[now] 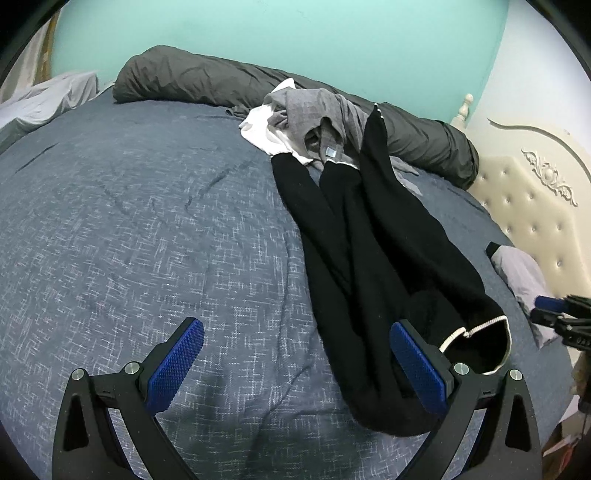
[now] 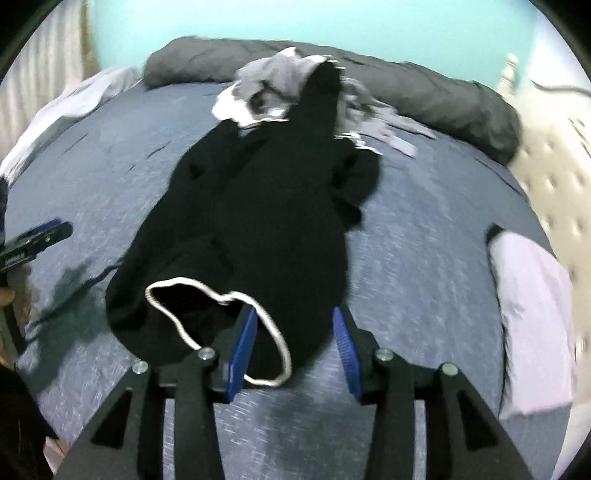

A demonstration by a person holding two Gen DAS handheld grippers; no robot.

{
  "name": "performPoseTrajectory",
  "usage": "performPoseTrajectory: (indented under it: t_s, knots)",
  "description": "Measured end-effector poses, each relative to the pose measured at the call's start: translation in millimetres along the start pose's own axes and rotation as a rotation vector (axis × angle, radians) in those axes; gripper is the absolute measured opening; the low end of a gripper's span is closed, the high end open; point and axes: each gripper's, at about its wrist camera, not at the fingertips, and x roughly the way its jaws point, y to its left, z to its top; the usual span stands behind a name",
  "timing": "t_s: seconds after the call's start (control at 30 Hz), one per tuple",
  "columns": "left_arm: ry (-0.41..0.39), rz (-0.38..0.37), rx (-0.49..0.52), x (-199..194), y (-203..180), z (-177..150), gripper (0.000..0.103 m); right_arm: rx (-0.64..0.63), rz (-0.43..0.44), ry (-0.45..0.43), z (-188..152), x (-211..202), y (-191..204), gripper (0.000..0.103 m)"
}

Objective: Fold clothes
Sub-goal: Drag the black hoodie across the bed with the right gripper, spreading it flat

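Bedroom scene: teal wall (image 1: 277, 33) at the back, cream tufted headboard (image 1: 524, 206) on the right. Bed (image 1: 129, 221) carries a blue-grey crosshatch cover. Dark grey rolled duvet (image 1: 207, 79) lies along the far edge under the wall.

Black garment (image 1: 373, 258) with white trim lies stretched out lengthwise on the bed, right of centre in the left wrist view. Its far end reaches up onto the heap of grey and white clothes (image 1: 306, 110) that sits against the duvet. Its near end is a white-edged opening, mouth gaping.

Left tongs (image 1: 297, 365): wide open, gripping nothing. Right-hand pad sits at the near-left edge of the black garment; I can't tell whether it touches. Left pad is over bare cover.

Right tongs (image 2: 295, 350): jaws parted, not clamping. The garment's white-trimmed edge lies between the blue pads, with the left pad against or inside the opening; the right pad stands clear of the fabric. Right wrist view is motion-blurred, so contact at the left pad is uncertain.

Pale lilac cloth (image 2: 535, 325) lies on the bed well to the right of the garment, near the headboard. More pale fabric (image 1: 48, 99) is bunched at the far-left corner.

Each tool shows at the edge of the other's view.
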Motion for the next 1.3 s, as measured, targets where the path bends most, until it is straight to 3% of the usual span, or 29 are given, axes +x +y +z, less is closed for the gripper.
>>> performPoseTrajectory:
  t_s: [0.23,0.53,0.57,0.6,0.63,0.73,0.9,1.0,1.13,1.23,1.3]
  knots:
    - [0.004,0.004,0.000,1,3,0,0.103,-0.195,0.013,0.108,12,50,48,0.044]
    - [0.014,0.003,-0.001,5,3,1,0.103,-0.308,-0.062,0.191,7,89,62,0.044]
    - [0.015,0.002,-0.001,5,3,1,0.103,-0.308,-0.068,0.194,6,92,62,0.039]
    - [0.016,0.002,-0.001,5,3,1,0.103,-0.296,-0.076,0.190,7,93,59,0.032]
    - [0.017,0.002,-0.001,6,3,1,0.103,-0.277,-0.084,0.182,8,92,55,0.019]
    - [0.021,0.001,-0.002,7,3,2,0.103,-0.200,-0.093,0.131,15,80,39,0.005]
    - [0.026,0.004,0.001,9,1,1,0.103,-0.042,-0.137,0.034,30,52,-5,0.003]
    - [0.029,0.004,0.010,11,-2,0,0.103,0.014,-0.186,0.072,30,53,-32,0.003]
    - [0.031,0.003,0.014,12,-4,0,0.103,0.046,-0.189,0.147,25,60,-53,0.003]
    - [0.033,0.003,0.012,12,-5,0,0.103,0.072,-0.197,0.173,21,57,-56,0.008]
    - [0.034,0.003,0.012,12,-5,1,0.103,0.088,-0.171,0.150,18,48,-54,0.017]
